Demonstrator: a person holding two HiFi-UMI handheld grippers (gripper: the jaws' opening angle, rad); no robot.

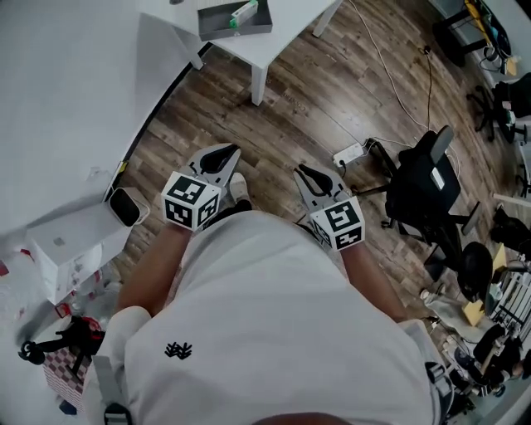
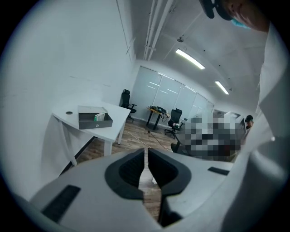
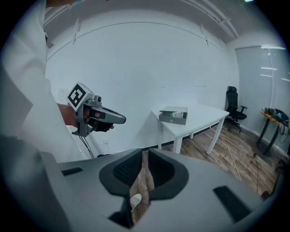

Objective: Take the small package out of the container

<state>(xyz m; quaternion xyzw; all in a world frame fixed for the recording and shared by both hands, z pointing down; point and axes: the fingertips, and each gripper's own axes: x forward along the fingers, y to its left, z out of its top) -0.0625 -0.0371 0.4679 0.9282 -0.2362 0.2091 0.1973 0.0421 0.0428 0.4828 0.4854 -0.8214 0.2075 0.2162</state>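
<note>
Left gripper (image 1: pixel 217 154) and right gripper (image 1: pixel 309 173) are held low before the person's body, jaws nearly together, empty. Well apart stands the table (image 1: pixel 286 29); on it the container (image 1: pixel 216 26), with the package (image 1: pixel 243 12) inside.

Wood plank floor (image 1: pixel 332 100), white table (image 1: pixel 294 25), black office chair (image 1: pixel 423 187), white wall (image 1: pixel 66 83)

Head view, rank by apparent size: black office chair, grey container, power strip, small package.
1. black office chair
2. grey container, though it sits farther off
3. power strip and small package look alike; not ranking them.
</note>
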